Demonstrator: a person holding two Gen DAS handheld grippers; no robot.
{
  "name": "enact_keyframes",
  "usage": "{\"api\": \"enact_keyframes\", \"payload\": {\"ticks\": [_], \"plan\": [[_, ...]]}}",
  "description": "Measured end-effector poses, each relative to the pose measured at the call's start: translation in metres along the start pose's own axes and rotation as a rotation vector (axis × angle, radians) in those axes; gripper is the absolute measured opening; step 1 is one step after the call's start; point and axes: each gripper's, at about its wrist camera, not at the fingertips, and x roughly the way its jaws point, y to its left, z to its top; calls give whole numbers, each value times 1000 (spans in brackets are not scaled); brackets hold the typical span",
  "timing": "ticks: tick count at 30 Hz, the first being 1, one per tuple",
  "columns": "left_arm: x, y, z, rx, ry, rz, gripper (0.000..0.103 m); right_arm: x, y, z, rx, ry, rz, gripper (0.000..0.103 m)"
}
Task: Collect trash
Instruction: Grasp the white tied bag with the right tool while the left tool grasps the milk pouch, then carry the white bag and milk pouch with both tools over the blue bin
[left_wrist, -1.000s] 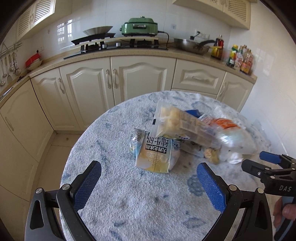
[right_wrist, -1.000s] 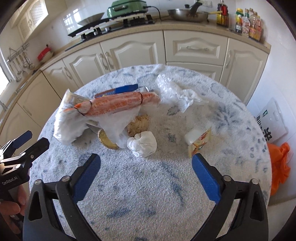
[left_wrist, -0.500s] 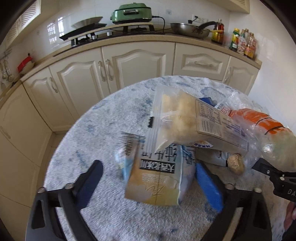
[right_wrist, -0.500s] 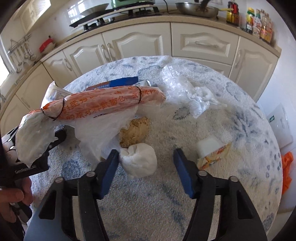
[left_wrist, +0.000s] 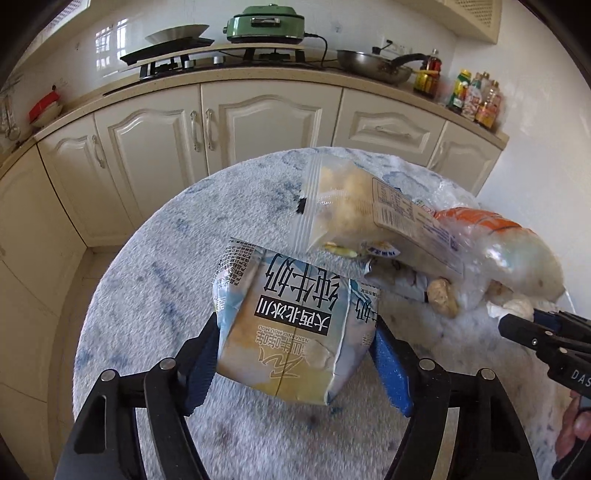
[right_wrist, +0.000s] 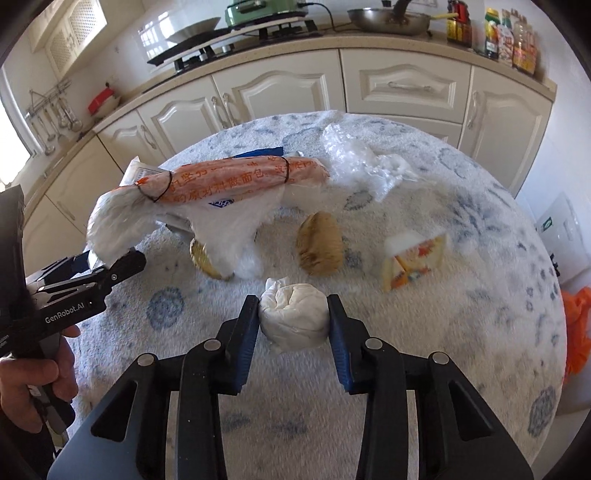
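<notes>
Between my left gripper's (left_wrist: 295, 354) jaws sits a crumpled milk carton (left_wrist: 284, 325), clenched; my right gripper (right_wrist: 292, 325) grasps a white paper wad (right_wrist: 293, 317) on the table (right_wrist: 461, 332).

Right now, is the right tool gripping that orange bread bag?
No, the right tool is closed around a white wad of tissue, while the orange bread bag lies farther back on the table.
</notes>
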Motion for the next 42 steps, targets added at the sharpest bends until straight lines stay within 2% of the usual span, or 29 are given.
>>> {"api": "enact_keyframes", "payload": {"ticks": [6,12,24,36,42], "plan": [[-32,-11,-24,10,-8,-8,71,-18,-8,-17,34,-13,10,37],[-72,-36,-42,36,-42,-61,71,-43,-12,-25,50,-55,13,37],[-158,-96,-46,147,-188,-144,71,-123,-39,-31,112,-213,5,37],[-217,-168,-47,279,-326,-244,71,-211,-83,-44,181,-387,-61,37],[-225,-211,-51,352,-340,-353,71,-258,-121,-60,239,-468,-140,37]]}}
